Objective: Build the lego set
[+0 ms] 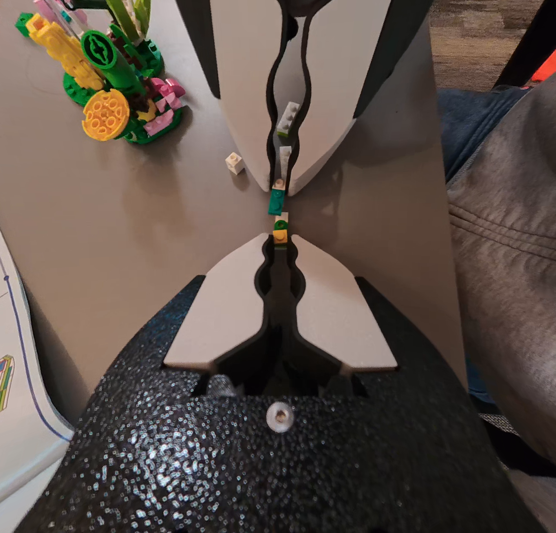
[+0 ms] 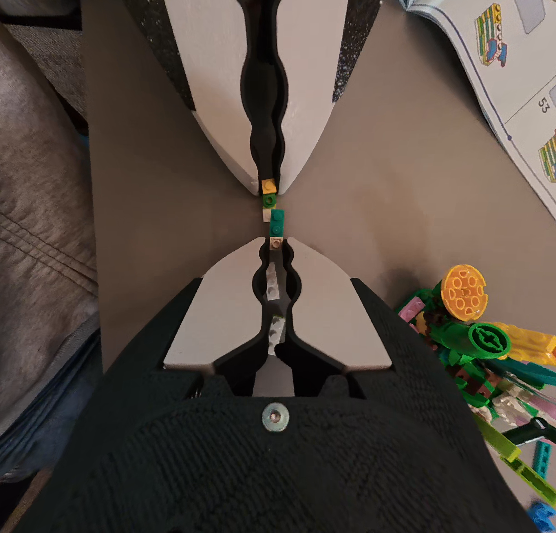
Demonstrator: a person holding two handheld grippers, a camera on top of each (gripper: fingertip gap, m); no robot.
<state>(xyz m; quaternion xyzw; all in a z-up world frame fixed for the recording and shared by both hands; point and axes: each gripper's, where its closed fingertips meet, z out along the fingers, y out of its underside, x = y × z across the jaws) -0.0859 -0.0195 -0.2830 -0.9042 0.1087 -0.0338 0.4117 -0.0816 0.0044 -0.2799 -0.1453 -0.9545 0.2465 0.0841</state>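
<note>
My two grippers face each other tip to tip above a grey table (image 1: 120, 217). My left gripper (image 1: 279, 238) is shut on a small brick stack: its yellow piece (image 1: 280, 235) sits between the pads, and a green round piece (image 1: 280, 225) and a white piece (image 1: 285, 216) stick out forward. The stack also shows in the right wrist view (image 2: 268, 193). My right gripper (image 2: 275, 241) is shut on a tan stud piece (image 2: 275, 243) that carries a teal two-stud plate (image 2: 276, 222). The teal plate (image 1: 276, 202) reaches the white end of the left stack.
A brick flower model (image 1: 105, 76) stands at the far left of the left wrist view and shows in the right wrist view (image 2: 463, 332). A small white cube (image 1: 234, 163) and white plates (image 1: 288, 118) lie on the table. An open instruction booklet (image 2: 496, 51) lies nearby. A person's grey clothing (image 1: 505, 247) borders the table edge. The tips of both grippers are at nearly the same place.
</note>
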